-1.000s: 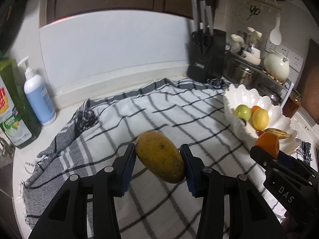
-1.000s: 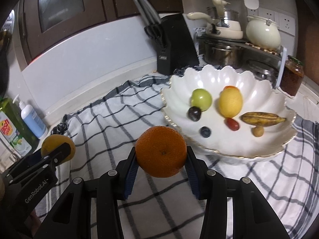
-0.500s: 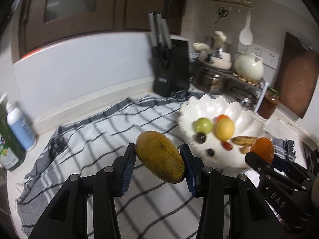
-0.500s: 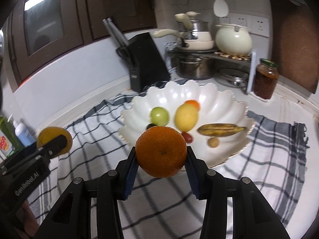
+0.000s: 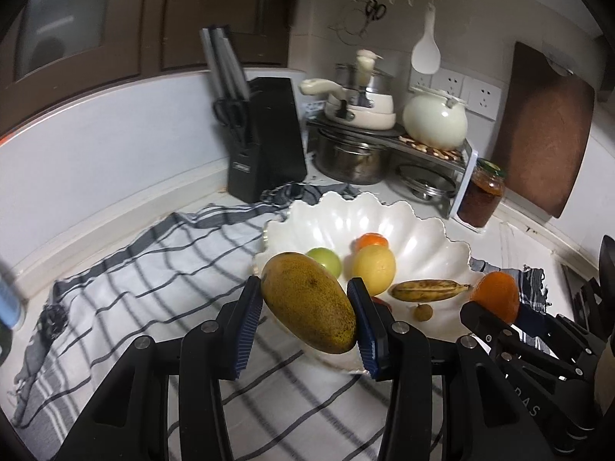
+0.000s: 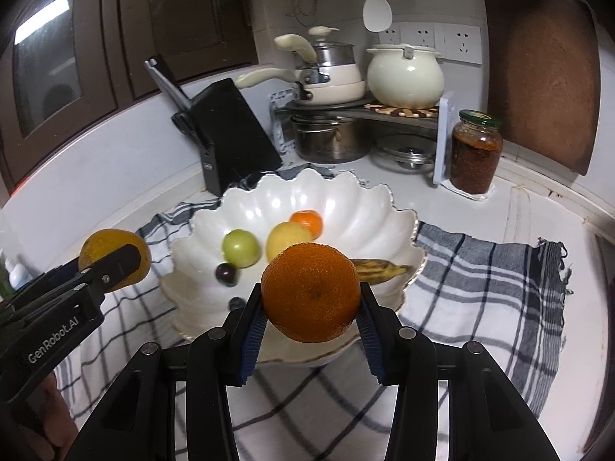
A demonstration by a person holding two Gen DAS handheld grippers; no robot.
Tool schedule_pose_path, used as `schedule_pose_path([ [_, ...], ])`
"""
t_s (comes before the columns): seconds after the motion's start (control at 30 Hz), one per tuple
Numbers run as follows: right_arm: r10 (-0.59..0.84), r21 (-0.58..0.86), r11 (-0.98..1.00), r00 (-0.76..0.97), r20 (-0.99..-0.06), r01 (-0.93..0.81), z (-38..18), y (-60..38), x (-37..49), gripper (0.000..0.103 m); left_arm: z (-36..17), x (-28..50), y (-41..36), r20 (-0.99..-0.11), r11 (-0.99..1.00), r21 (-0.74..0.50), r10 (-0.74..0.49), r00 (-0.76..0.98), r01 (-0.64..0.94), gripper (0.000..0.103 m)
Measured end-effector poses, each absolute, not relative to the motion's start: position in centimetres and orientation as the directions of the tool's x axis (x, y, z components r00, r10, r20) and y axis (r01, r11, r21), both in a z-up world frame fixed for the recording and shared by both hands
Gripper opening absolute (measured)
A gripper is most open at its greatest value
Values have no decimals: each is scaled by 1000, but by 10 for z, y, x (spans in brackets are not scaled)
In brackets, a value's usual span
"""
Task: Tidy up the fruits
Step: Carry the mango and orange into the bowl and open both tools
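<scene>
The left tongs (image 5: 305, 301) are clamped on a mango (image 5: 307, 301), held above the near scalloped rim of the white bowl (image 5: 423, 230); the right tongs (image 6: 310, 307) grip an orange (image 6: 310, 292) over that rim. Open checked cloth (image 6: 480, 276) lies right of the bowl. Both fruits (earlier over bare cloth) have closed on the bowl. Only the right view shows the dark berries (image 6: 226, 272).

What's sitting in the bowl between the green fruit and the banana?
In the left wrist view, a yellow lemon lies between the green fruit and the banana inside the white bowl; a small orange sits just behind it.
</scene>
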State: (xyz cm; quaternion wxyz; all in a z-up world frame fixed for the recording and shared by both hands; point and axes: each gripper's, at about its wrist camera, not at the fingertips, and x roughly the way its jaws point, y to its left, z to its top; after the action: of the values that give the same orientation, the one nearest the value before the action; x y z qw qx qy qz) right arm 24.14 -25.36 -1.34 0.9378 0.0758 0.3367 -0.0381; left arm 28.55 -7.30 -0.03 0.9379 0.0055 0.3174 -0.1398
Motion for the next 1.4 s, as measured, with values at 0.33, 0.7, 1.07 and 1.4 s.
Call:
schedule_pose_path([
  [0.33, -13, 124, 984, 745, -667, 128, -29, -270, 262, 46, -22, 310, -97, -635, 952, -76, -276, 721, 298, 45],
  [0.7, 10, 113, 989, 706, -708, 99, -49, -263, 278, 46, -45, 323, -96, -686, 953, -72, -262, 679, 295, 45],
  [1.07, 1, 121, 985, 703, -711, 121, -51, -263, 273, 64, -42, 315, -90, -678, 964, -30, -214, 703, 264, 65],
  [1.4, -58, 92, 983, 748, -661, 158, -28, -263, 257, 88, -23, 297, -77, -632, 980, 11, -145, 761, 196, 97],
])
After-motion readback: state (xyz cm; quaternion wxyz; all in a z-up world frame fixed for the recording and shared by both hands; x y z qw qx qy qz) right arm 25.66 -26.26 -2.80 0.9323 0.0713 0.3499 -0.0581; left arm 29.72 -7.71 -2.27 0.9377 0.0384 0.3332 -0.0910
